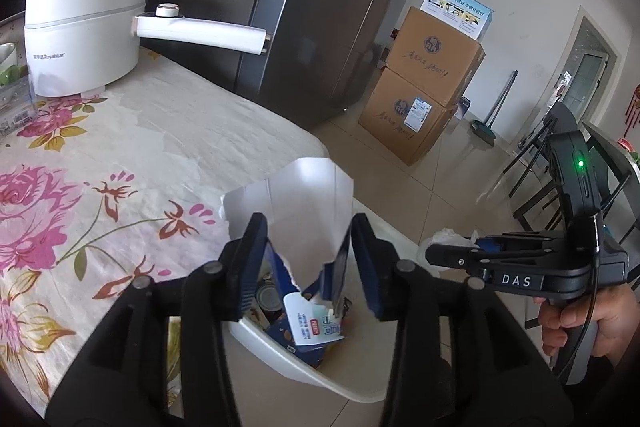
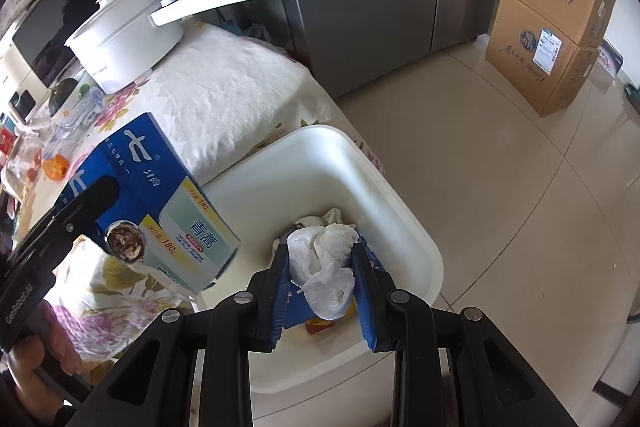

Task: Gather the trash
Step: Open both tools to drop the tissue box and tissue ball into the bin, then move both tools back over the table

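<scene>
My left gripper (image 1: 308,227) is shut on a blue and white cardboard box (image 1: 304,195), torn open at its near end, held over the white trash bin (image 1: 344,367). The same box (image 2: 160,195) shows from outside in the right wrist view. My right gripper (image 2: 320,259) is shut on a crumpled white plastic bag (image 2: 324,263), held over the inside of the bin (image 2: 352,171). It also shows in the left wrist view (image 1: 444,255), to the right of the bin. A tin can (image 1: 268,297) and blue packaging (image 1: 296,339) lie in the bin.
The bin stands on the floor against a table with a floral cloth (image 1: 100,187). A white electric pot (image 1: 84,31) with a long handle sits at the table's far end. A grey fridge (image 1: 320,7), stacked cardboard boxes (image 1: 424,87) and dark chairs (image 1: 540,155) stand beyond.
</scene>
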Available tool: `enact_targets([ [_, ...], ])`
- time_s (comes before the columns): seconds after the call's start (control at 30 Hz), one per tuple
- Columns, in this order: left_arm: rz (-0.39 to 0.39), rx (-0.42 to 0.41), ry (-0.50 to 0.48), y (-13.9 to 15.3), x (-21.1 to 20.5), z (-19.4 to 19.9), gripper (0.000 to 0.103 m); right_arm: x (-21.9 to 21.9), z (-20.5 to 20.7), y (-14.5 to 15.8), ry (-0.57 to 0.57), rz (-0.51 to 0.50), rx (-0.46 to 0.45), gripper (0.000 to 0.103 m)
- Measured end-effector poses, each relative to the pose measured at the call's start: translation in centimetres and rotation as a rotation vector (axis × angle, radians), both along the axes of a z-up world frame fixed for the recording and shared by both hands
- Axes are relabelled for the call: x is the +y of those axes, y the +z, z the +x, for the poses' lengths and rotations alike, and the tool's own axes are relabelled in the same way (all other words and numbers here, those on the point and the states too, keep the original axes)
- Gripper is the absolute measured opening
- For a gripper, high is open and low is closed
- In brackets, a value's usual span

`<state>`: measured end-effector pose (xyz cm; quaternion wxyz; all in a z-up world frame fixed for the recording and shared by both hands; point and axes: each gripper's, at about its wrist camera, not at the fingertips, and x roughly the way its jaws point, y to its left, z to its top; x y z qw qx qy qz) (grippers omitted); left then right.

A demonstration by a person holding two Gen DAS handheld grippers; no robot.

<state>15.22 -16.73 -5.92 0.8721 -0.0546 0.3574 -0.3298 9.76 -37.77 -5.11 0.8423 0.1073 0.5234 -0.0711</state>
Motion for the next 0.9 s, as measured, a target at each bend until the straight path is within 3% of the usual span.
enact_targets([
  [0.2,0.022,0.02,0.055,-0.1,0.9,0.4,0.064,0.2,0.0,-0.2,0.001,-0.004,0.007,0.03],
  [0.5,0.056,0.021,0.117,0.4,2.8,0.4,0.076,0.9,0.5,0.0,0.012,-0.013,-0.001,0.031],
  [0.6,0.075,0.017,0.132,0.6,3.4,0.3,0.081,0.8,0.5,0.1,-0.009,0.003,-0.005,0.043],
  [0.63,0.08,0.015,0.139,0.7,3.6,0.3,0.082,0.7,0.6,0.1,-0.02,0.016,-0.004,0.057],
  [0.67,0.084,0.014,0.143,0.7,3.9,0.2,0.082,0.7,0.5,0.2,-0.03,0.022,-0.008,0.064],
  [0.9,0.114,0.005,0.164,1.2,5.7,-0.1,0.083,1.5,1.0,0.9,-0.025,0.036,-0.024,0.068],
])
